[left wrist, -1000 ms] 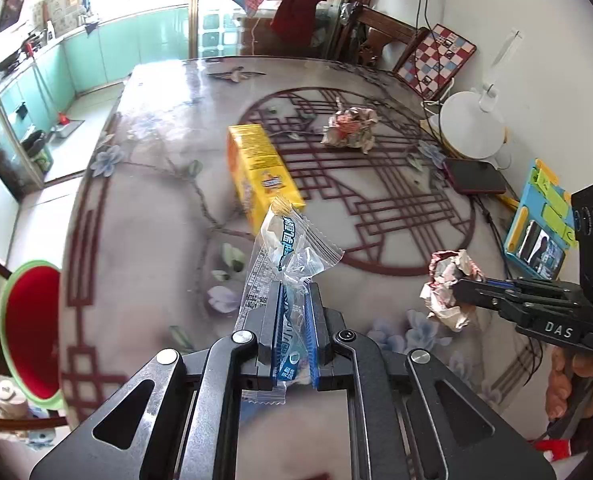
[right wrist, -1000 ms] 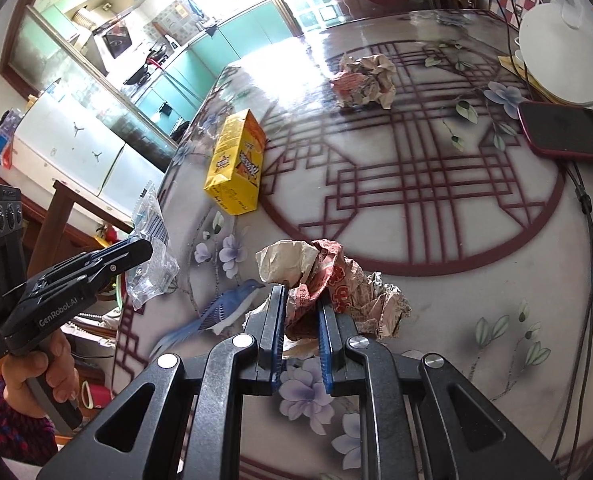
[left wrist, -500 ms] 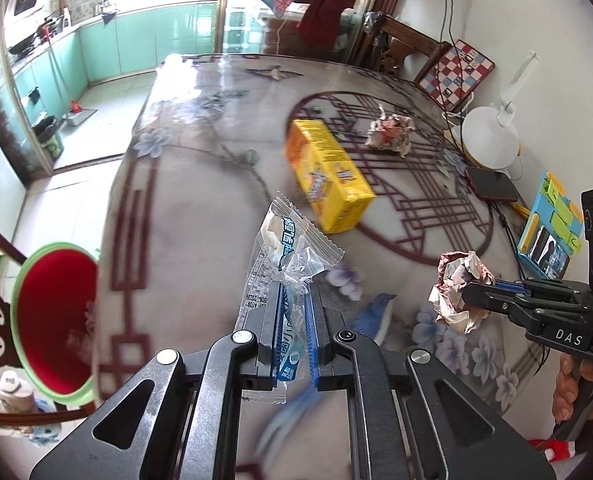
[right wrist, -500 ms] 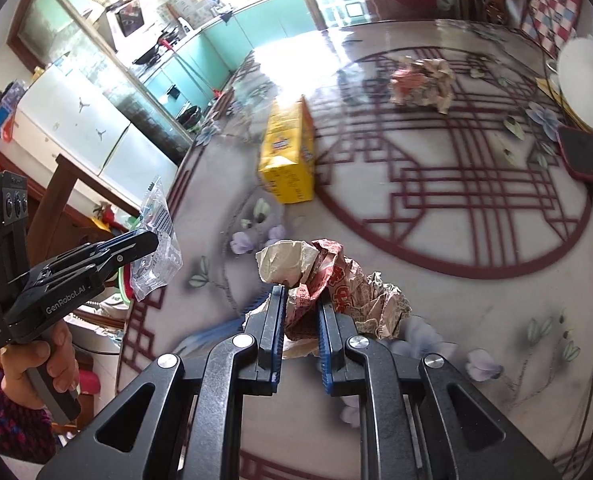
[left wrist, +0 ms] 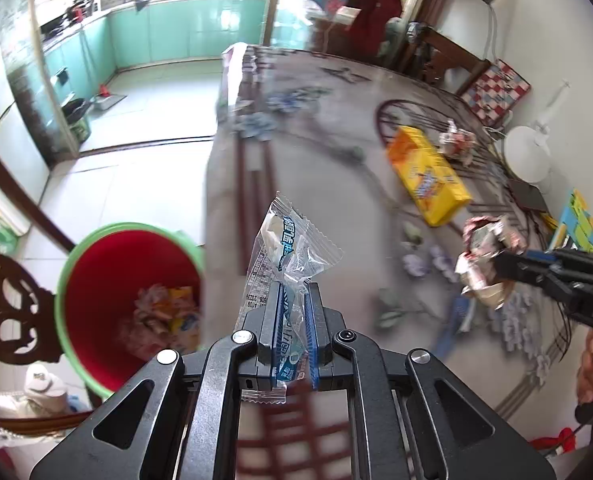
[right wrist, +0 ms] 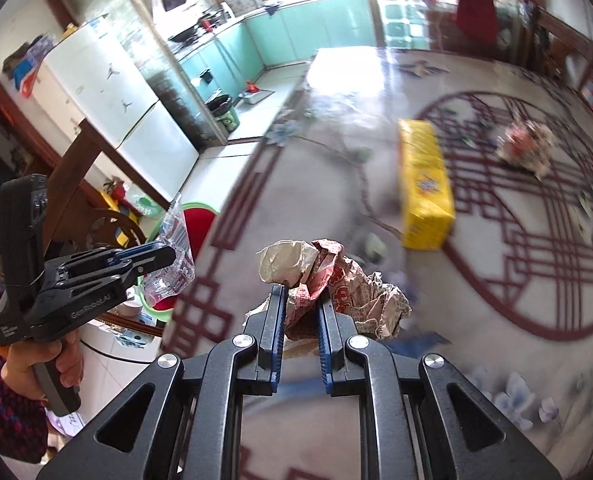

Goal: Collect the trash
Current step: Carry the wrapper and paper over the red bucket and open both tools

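The left gripper (left wrist: 292, 312) has its fingers clenched on a clear wrapper (left wrist: 288, 252) with blue print; the wrapper stands up out of the fingers, and its lower end hangs out behind them. In the left wrist view the gripper is at about 6 o'clock, over the near edge of the counter (left wrist: 328, 208). At about 8 o'clock from it, down on the floor beside the counter, stands a red bin (left wrist: 96, 264) with a green rim. Crumpled trash (left wrist: 164, 312) lies in the bottom of the bin.

The right gripper (right wrist: 300, 320) has its fingers clenched on a paper wad (right wrist: 336, 280), crumpled, red-and-white with a plain brownish part at the upper left. The wad bulges out above and to the right of the fingers. In the left wrist view the same gripper comes in from 3 o'clock, held over the counter, with the wad at its tip.

On the counter, at about 1 o'clock in the right wrist view, lies a yellow box (right wrist: 426, 184) on its side. Farther on, at about 2 o'clock, a second wad (right wrist: 526, 148) sits on the dark red lattice pattern, apart from the box. In the right wrist view the left gripper shows at 9 o'clock, gripped by a hand (right wrist: 36, 368), its wrapper held off the counter's edge with the bin just behind it.
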The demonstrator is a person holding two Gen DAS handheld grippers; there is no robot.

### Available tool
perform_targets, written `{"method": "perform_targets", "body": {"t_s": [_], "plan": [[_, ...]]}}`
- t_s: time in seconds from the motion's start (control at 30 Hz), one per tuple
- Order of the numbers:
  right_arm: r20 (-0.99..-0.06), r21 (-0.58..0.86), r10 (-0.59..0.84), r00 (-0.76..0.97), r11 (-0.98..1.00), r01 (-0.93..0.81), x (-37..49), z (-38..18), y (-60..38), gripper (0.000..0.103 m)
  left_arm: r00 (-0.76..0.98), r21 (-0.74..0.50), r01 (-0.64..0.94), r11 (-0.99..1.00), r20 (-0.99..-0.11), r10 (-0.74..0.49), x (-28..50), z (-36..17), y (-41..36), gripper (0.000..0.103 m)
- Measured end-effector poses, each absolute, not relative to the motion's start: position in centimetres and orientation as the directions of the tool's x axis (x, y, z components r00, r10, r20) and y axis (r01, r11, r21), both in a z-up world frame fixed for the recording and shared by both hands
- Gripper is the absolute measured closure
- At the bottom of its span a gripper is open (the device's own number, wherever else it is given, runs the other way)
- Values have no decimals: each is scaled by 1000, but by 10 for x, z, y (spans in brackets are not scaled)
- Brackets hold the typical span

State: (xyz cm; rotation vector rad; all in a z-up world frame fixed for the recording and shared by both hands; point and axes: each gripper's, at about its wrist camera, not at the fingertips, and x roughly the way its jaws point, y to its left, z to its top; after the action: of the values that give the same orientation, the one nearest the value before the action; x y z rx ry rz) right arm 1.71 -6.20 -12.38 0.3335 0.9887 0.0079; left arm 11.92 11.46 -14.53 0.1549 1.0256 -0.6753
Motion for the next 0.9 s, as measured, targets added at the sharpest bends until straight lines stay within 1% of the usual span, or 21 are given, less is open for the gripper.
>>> {"method": "perform_targets", "body": {"t_s": [0.23, 0.4, 0.57, 0.77, 0.9], "plan": [[-811, 257, 154, 565, 961, 107, 47, -114, -27, 90, 334, -196, 543, 817, -841, -424, 145, -158, 155, 93], [-811, 259, 168, 561, 962, 87, 64, -113, -8, 90, 326, -225, 512, 829, -842, -429, 161, -165, 171, 93], [-802, 258, 187, 567, 965, 46, 80, -108, 13, 90, 324, -246, 468, 849, -846, -423, 176, -174, 186, 93], [-790, 259, 210, 576, 966, 3, 97, -103, 36, 90, 288, -265, 402, 877, -872, -395, 190, -189, 201, 93], [-776, 285, 253, 578, 958, -36, 111, -104, 48, 90, 265, -274, 357, 893, -887, -378, 198, -203, 212, 93]]}}
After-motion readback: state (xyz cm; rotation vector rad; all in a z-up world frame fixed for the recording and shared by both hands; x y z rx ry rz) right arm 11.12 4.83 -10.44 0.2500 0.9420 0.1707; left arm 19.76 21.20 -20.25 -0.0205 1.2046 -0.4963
